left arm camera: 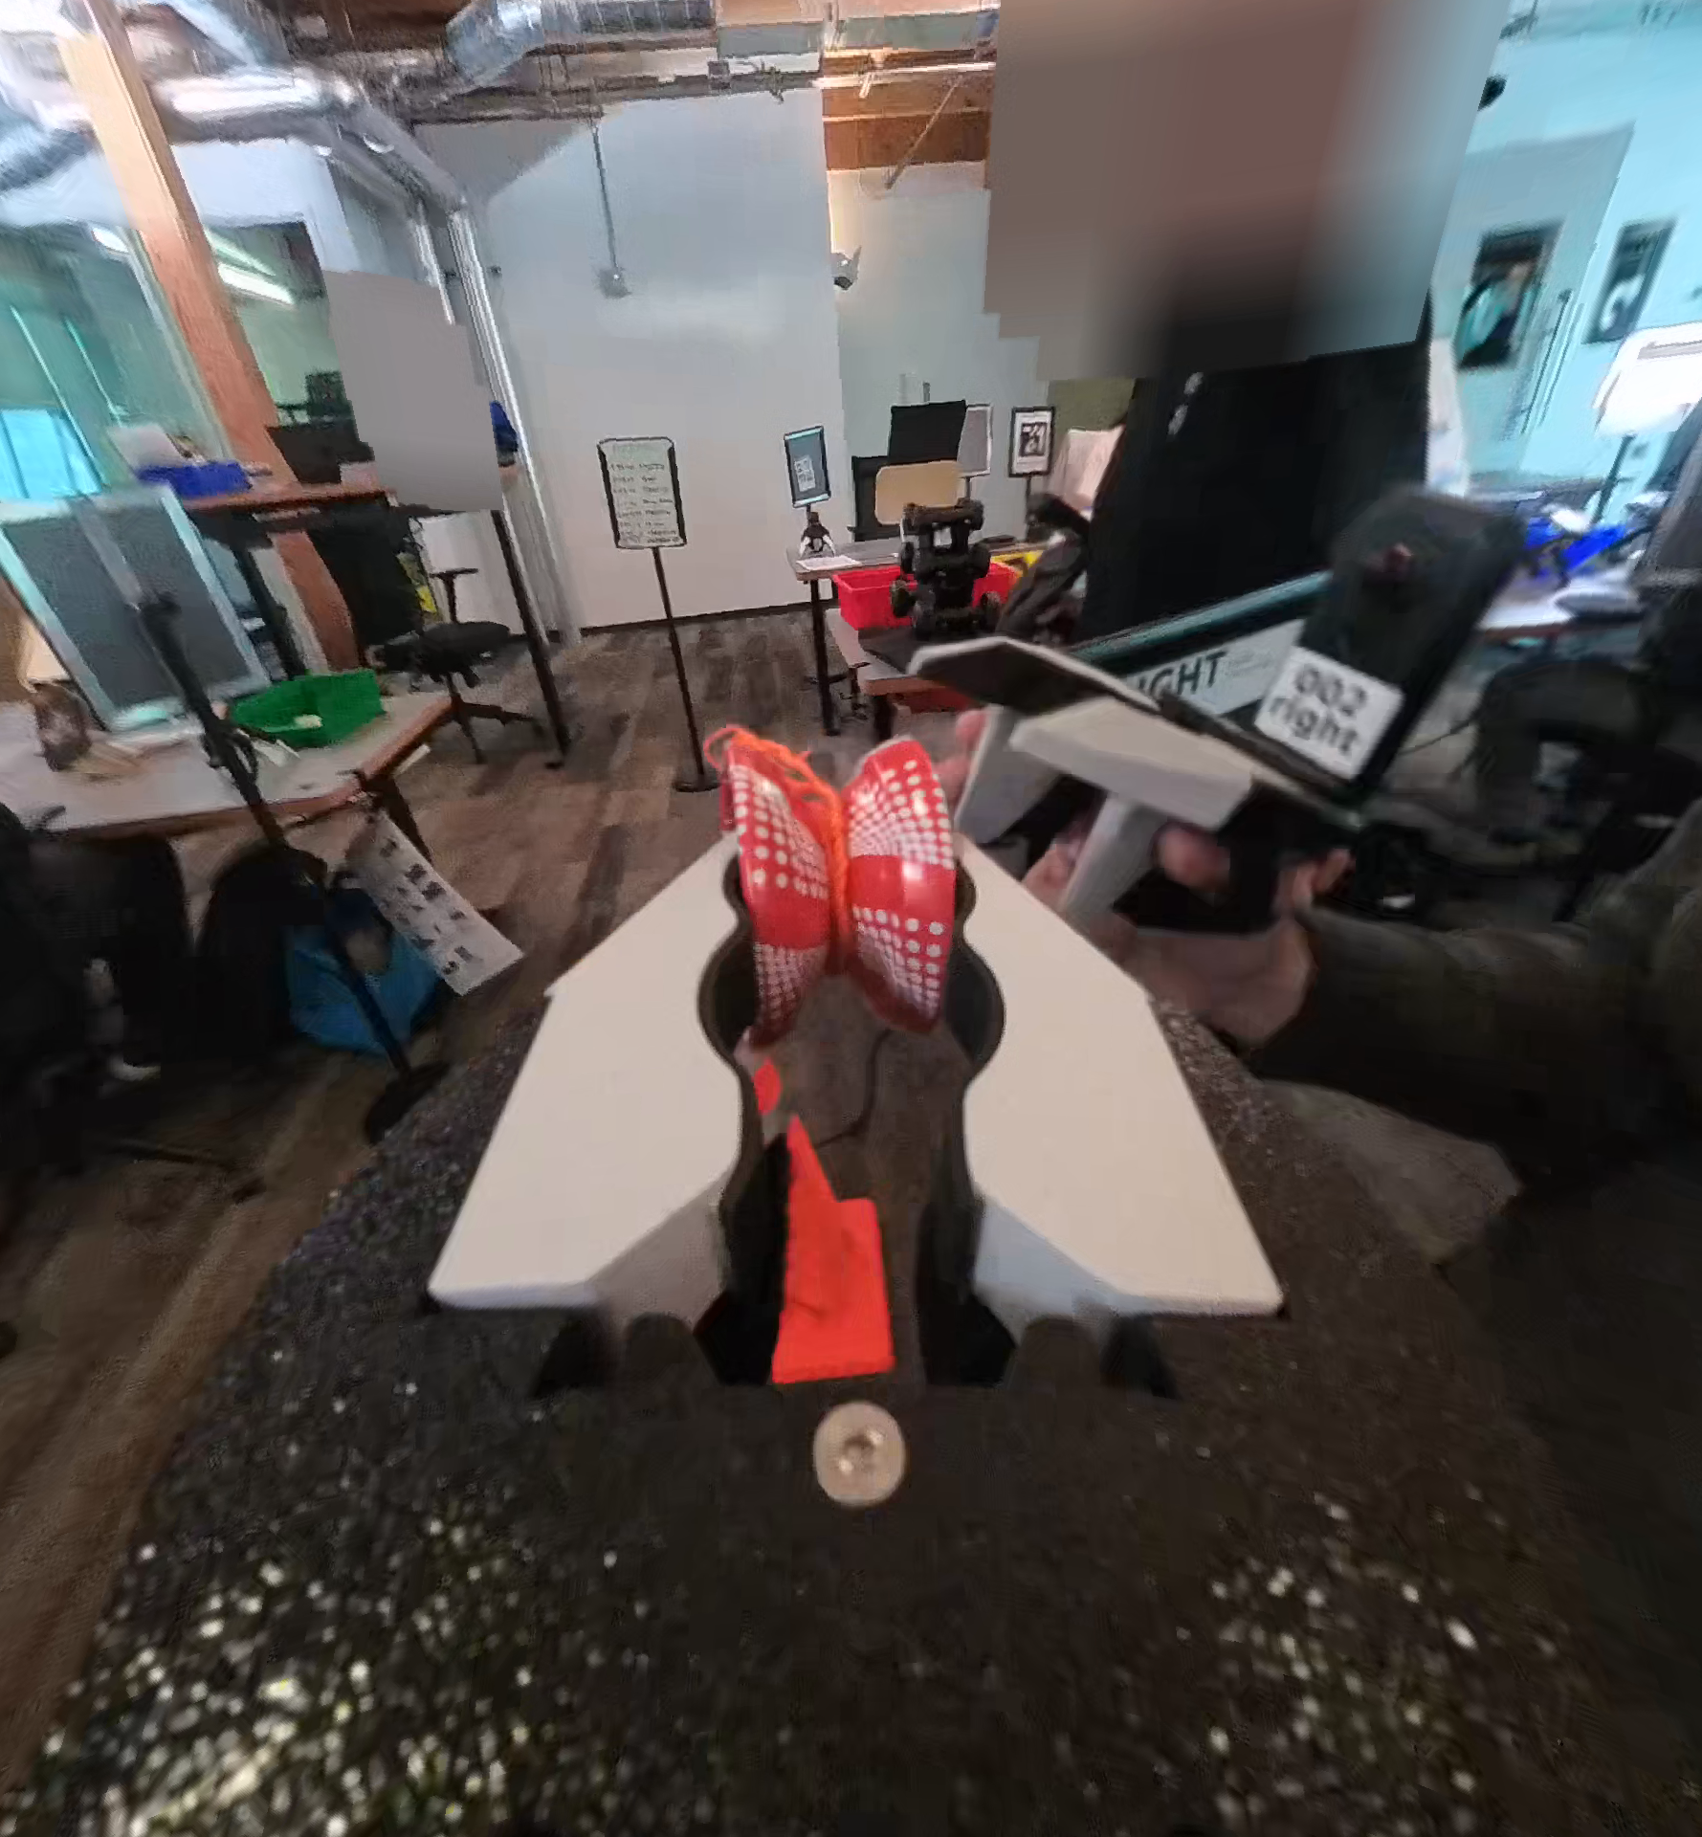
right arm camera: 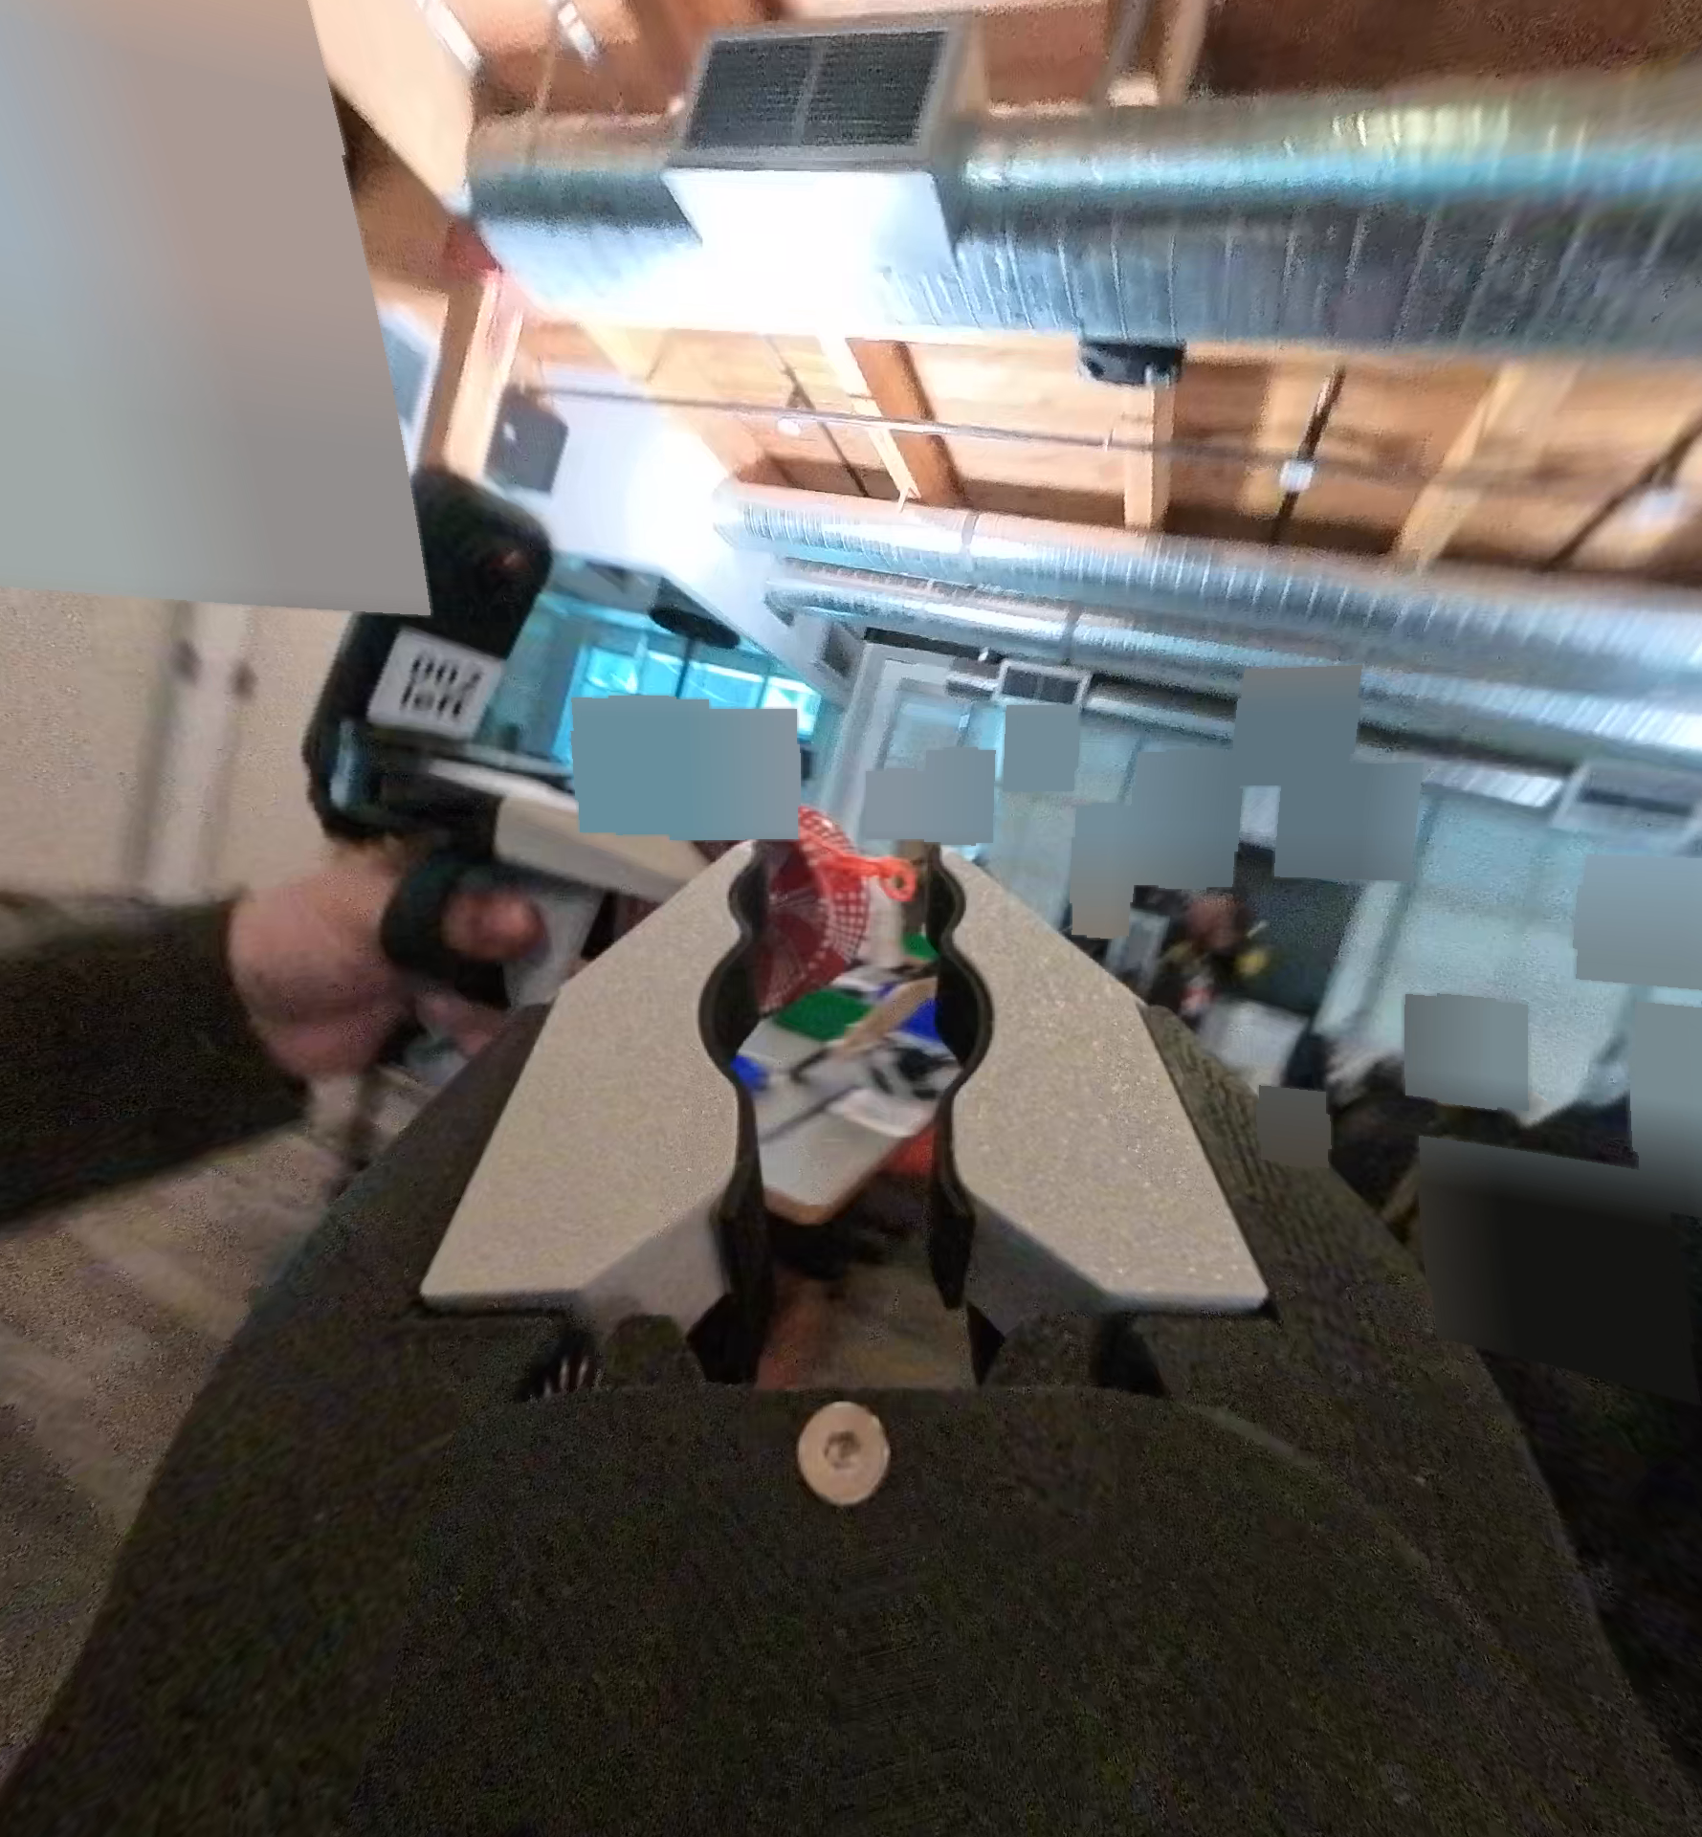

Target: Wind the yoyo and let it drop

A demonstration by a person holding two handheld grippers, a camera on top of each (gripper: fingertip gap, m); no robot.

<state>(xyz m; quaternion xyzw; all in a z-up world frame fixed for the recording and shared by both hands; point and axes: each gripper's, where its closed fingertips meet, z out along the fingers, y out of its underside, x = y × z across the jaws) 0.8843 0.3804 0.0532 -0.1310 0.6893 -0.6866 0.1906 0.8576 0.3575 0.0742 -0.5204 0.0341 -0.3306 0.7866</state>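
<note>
A red yoyo (left arm camera: 842,885) with white dots stands on edge between the white fingers of my left gripper (left arm camera: 842,865), which is shut on it. Orange string (left arm camera: 777,760) is wound in its groove, with a loose loop sticking out at the top left. My right gripper (left arm camera: 966,736) is just right of the yoyo, held by a hand (left arm camera: 1214,954). In the right wrist view my right gripper (right arm camera: 847,860) points upward with its jaws apart and nothing clamped. The yoyo (right arm camera: 812,924) and the string's end loop (right arm camera: 891,880) show just beyond its tips.
Tables (left arm camera: 171,775) with a green bin (left arm camera: 315,706) stand at the left. A sign on a pole (left arm camera: 643,497) and a table with a red bin (left arm camera: 866,596) stand behind. Chairs and bags lie on the wood floor (left arm camera: 608,855) below. Ducts (right arm camera: 1224,596) run overhead.
</note>
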